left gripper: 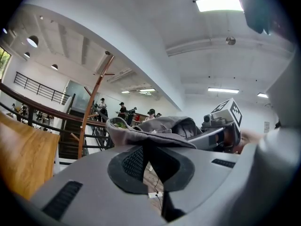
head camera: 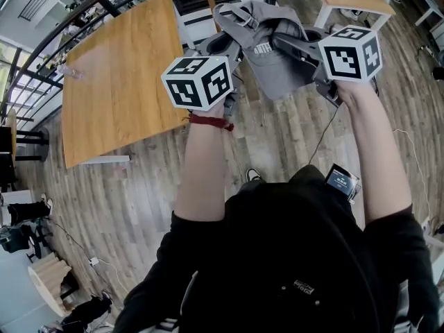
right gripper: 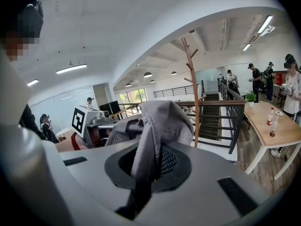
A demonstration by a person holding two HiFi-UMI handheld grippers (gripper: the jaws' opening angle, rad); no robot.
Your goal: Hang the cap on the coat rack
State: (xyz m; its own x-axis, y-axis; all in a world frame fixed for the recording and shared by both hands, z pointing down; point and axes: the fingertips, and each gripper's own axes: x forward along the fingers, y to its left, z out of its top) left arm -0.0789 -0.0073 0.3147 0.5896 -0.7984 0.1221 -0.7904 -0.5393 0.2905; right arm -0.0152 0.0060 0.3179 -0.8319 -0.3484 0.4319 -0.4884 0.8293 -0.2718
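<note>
Presently, my left gripper has its jaws closed on the cap. They pinch the grey fabric at one edge, and the left gripper view shows dark cloth running down between the pads. My right gripper has its jaws closed on the cap as well, at the opposite edge. A fold of fabric is clamped between its pads and bunches up above them. The two grippers face each other across the cap, which hangs stretched between them in the air.

The coat rack is a brown wooden pole with angled pegs. It stands upright against the dark railing. The cap is on my side of the coat rack and apart from it, touching neither pole nor pegs. In the right gripper view the cap covers the lower part of the pole, and the pegs rise above it. In the left gripper view the coat rack stands to the left of the cap.

A wooden desk lies left of the coat rack and nearer to me. A second desk carrying bottles stands right of the coat rack.
</note>
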